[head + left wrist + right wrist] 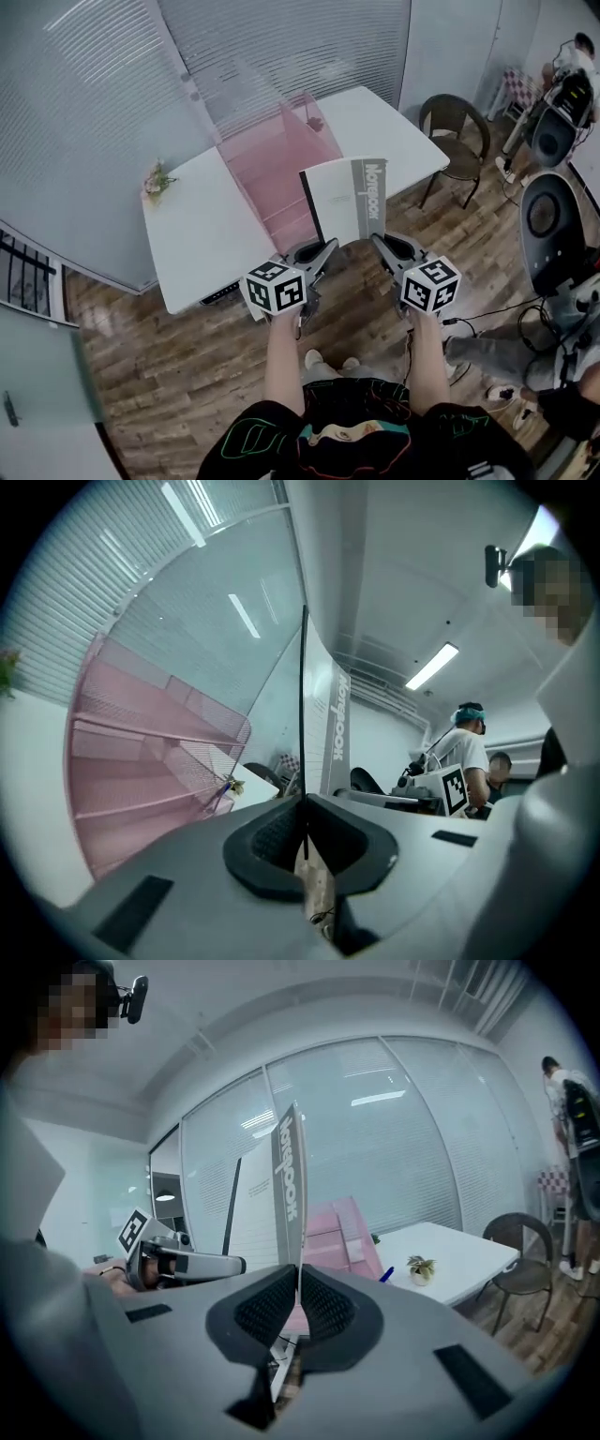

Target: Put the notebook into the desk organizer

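Note:
A white and grey notebook [345, 200] stands upright in the air over the near edge of the white table [202, 234]. My left gripper [328, 248] is shut on its lower left corner, and my right gripper [380, 242] is shut on its lower right corner. The pink mesh desk organizer [272, 159] stands on the table just beyond and left of the notebook. In the left gripper view the notebook [323, 724] rises edge-on from the closed jaws of the gripper [304, 808], with the organizer [141, 761] to the left. The right gripper view shows the notebook [288, 1185] clamped in that gripper [298, 1283].
A small potted plant [157, 178] sits at the table's left corner. A dark chair [457, 131] stands at the right end of the table. Glass walls with blinds run behind it. People and equipment [553, 216] occupy the wooden floor to the right.

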{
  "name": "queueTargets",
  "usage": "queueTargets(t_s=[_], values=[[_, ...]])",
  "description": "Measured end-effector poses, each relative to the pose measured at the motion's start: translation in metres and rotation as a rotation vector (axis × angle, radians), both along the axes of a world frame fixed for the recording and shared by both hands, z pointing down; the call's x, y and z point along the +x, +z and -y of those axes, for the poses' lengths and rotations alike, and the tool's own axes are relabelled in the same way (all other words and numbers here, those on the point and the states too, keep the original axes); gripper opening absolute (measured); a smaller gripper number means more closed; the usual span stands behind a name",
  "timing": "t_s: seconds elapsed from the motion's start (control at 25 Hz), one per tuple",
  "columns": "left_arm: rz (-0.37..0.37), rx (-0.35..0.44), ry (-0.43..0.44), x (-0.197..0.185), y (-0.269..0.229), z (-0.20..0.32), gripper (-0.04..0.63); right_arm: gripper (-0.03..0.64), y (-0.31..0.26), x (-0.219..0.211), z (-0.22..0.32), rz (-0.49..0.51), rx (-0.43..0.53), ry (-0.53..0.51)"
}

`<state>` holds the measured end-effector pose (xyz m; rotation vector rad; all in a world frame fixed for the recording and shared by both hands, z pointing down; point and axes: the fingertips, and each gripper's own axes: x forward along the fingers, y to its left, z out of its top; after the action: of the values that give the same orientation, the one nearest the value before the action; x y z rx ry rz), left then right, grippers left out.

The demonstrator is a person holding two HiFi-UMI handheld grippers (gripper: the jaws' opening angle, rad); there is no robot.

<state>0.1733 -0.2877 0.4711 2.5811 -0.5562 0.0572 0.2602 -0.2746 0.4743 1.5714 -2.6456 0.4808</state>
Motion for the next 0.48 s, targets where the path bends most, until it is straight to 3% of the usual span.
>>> queueTargets(t_s=[0.48], values=[[-0.043,-0.075,-0.150,-0.065,0.007,0.038,0.029,0.014,0.001,-0.062,0.049,0.084,-0.045,-0.174]])
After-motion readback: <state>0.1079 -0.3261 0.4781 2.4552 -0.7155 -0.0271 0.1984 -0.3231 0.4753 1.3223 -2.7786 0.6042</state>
